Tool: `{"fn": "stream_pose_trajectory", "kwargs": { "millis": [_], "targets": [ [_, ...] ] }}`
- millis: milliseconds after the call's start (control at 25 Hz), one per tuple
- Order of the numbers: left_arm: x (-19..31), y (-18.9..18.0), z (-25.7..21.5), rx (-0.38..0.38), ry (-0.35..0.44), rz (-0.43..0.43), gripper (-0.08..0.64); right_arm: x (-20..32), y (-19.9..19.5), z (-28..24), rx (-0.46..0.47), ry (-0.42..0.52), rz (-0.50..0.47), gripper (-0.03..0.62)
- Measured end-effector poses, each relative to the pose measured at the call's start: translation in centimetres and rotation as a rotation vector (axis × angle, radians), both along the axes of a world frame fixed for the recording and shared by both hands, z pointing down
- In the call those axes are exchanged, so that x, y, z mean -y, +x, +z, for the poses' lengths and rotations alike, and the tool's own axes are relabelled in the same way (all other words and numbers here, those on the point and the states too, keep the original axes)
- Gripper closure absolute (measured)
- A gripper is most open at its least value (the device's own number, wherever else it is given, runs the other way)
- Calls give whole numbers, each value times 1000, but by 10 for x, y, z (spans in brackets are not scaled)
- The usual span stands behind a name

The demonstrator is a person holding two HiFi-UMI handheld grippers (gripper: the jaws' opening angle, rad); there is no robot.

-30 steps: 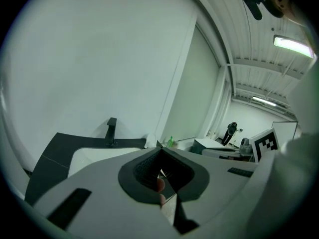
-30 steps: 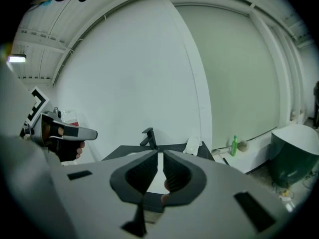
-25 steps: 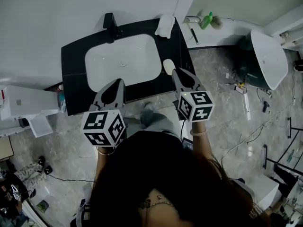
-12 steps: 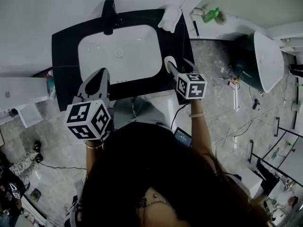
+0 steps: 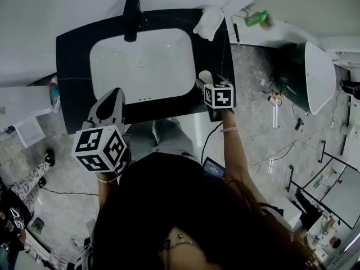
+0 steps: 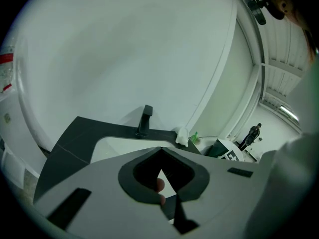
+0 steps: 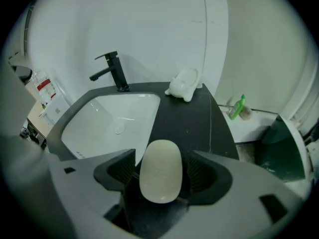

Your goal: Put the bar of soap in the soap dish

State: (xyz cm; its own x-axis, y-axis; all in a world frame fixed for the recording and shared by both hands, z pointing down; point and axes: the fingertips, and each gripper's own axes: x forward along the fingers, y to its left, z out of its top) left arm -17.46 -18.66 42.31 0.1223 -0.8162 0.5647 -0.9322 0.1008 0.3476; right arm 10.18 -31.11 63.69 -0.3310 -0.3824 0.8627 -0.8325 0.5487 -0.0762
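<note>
Head view: the left gripper point(image 5: 112, 98) is held over the near edge of the black counter point(image 5: 72, 55), its fingers closed together with nothing between them. The white sink point(image 5: 140, 61) lies just beyond its fingers and the black faucet point(image 5: 132, 17) further beyond. The right gripper point(image 5: 202, 82) reaches over the counter strip to the right of the sink, and the bar of soap point(image 5: 205, 75) lies at its fingers. The soap dish point(image 5: 209, 21) stands well beyond, at the counter's far corner

Left gripper view: the left gripper point(image 6: 161, 149) has its tips meeting, and they hold nothing. The faucet point(image 6: 145, 119) and soap dish point(image 6: 182, 136) lie ahead of the fingers

Right gripper view: the right gripper point(image 7: 161, 156) has its fingers apart with the pale oval bar of soap point(image 7: 160, 172) between them; a narrow dark gap shows on each side. Ahead and slightly right of the fingers stands the empty soap dish point(image 7: 183, 83), ahead to the left the sink point(image 7: 114, 121) and faucet point(image 7: 113, 69)
</note>
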Motion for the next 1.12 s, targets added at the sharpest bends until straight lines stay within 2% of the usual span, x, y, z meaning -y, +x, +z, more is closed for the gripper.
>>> {"fn": "stream_pose_trajectory", "kwargs": {
  "millis": [200, 480, 960, 1120],
  "targets": [
    [0, -7, 13, -5, -29, -13, 561, 1, 2, 19, -48, -46, -12, 285],
    [2, -4, 28, -27, -62, -11, 561, 9, 3, 24, -46, -56, 58, 285],
    [6, -9, 16, -19, -36, -16, 561, 9, 7, 17, -54, -55, 77, 290],
    [12, -15, 12, -12, -22, -21, 561, 16, 6, 8, 2, -41, 118, 290]
  ]
}}
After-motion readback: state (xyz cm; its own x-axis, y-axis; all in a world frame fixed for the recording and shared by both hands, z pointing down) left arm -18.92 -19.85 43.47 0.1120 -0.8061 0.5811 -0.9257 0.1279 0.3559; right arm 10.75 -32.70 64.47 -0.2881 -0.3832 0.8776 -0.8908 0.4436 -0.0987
